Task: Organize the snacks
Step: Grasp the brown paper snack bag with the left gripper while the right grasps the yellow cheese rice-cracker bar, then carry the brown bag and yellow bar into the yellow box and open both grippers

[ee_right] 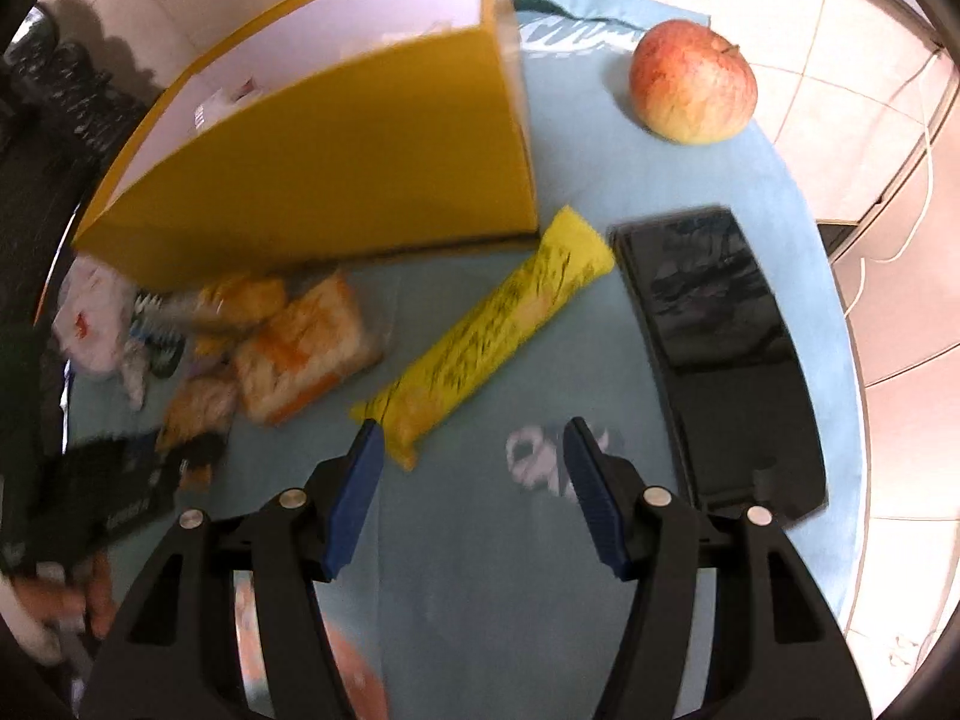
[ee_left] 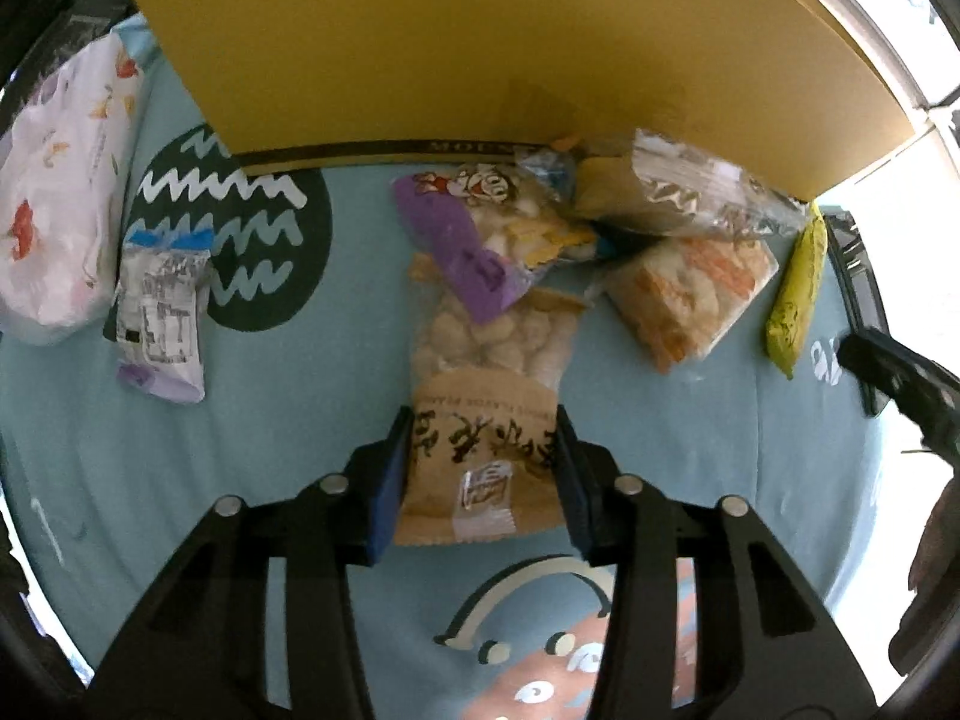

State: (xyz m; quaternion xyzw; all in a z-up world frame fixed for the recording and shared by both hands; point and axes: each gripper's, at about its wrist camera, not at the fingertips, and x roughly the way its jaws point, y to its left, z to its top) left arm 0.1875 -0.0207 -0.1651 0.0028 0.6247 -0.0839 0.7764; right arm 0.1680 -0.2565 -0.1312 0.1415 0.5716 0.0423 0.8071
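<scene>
Only "MOUN" reads clearly, on the dark strip [ee_left: 384, 150] along the yellow box's [ee_left: 480, 42] bottom edge; peanut bag [ee_left: 480, 420] print stays illegible.

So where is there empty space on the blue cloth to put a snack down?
Bare cloth lies under the right gripper, between the yellow bar and the black phone. More lies between the apple and the yellow box. It is crowded along the box front, where snack bags pile up.
</scene>
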